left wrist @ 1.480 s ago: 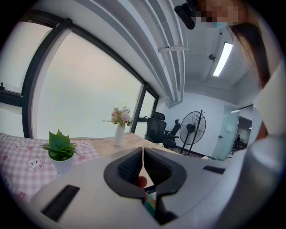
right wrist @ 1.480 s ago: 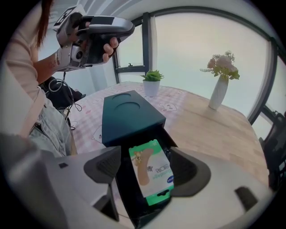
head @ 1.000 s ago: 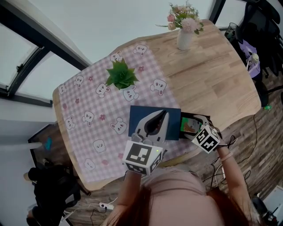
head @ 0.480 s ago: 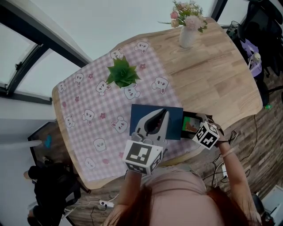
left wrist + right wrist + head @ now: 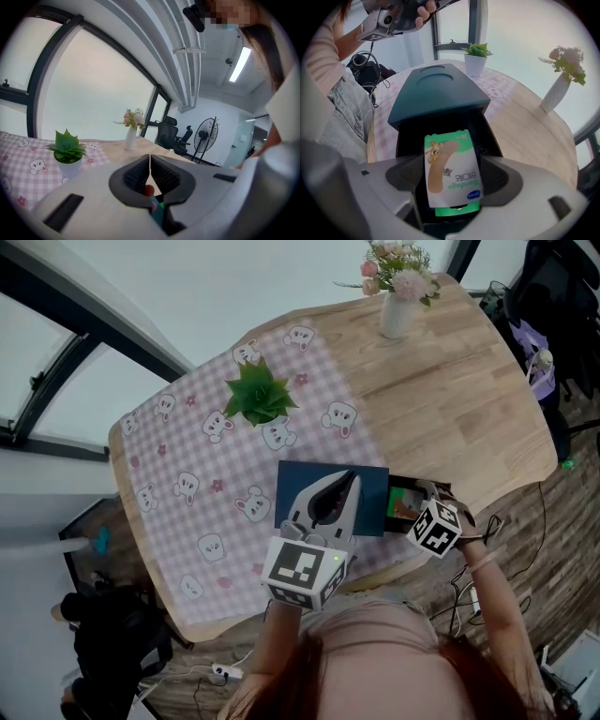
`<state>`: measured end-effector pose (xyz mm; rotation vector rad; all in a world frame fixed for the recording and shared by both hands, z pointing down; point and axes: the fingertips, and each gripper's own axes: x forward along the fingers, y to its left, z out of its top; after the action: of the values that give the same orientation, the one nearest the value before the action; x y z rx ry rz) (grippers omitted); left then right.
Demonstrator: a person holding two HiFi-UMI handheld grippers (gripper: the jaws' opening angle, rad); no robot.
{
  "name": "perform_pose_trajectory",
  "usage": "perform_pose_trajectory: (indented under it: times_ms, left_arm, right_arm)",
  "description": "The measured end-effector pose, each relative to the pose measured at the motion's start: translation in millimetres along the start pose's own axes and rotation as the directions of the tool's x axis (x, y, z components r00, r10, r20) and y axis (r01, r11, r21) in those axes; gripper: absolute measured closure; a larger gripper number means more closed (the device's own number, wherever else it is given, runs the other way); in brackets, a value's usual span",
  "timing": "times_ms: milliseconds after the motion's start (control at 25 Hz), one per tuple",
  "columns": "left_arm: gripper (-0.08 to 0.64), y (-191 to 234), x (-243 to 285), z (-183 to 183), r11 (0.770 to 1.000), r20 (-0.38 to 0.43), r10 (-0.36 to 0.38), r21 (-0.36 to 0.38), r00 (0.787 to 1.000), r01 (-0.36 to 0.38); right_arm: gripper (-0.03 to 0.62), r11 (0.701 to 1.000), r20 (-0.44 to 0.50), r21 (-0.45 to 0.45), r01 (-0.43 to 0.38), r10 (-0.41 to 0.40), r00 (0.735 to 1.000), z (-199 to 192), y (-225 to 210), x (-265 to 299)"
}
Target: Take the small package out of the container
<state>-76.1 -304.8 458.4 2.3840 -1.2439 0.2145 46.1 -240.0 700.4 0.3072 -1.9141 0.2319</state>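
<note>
Two tools in play. Right hand-held gripper [image 5: 453, 178] grasps the bandage package [image 5: 450, 157] by its side edges, in the open drawer of the dark blue container [image 5: 436, 91]. Left hand-held gripper [image 5: 150, 164] is clenched and empty over the lid. Best to draw the package straight out, level, without loosening the grip.

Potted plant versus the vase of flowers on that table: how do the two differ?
The potted plant has spiky green leaves in a low white pot; the vase is tall and slim, holding pink and pale blossoms. The potted plant stands on the checked cloth; the vase stands on bare wood of the table, nearer its far edge. Both are upright, in white vessels.
</note>
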Motion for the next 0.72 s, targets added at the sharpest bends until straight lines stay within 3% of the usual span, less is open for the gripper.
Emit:
perform_pose_trajectory:
  times_ms: [200, 720]
  left_arm:
    - [0.546, -2, 1, 0, 1.000, 0.000, -0.006, -0.003, 1.000, 0.006]
    - [0.546, -13, 3, 0, 1.000, 0.001, -0.027, 0.011, 1.000, 0.027]
  right_arm:
    - [0.232, 1.000, 0.029, -0.002, -0.029, 0.029, 0.999, 1, 2, 0]
    - [0.239, 1.000, 0.066, 0.023, 0.002, -0.003, 0.998, 4, 1, -9]
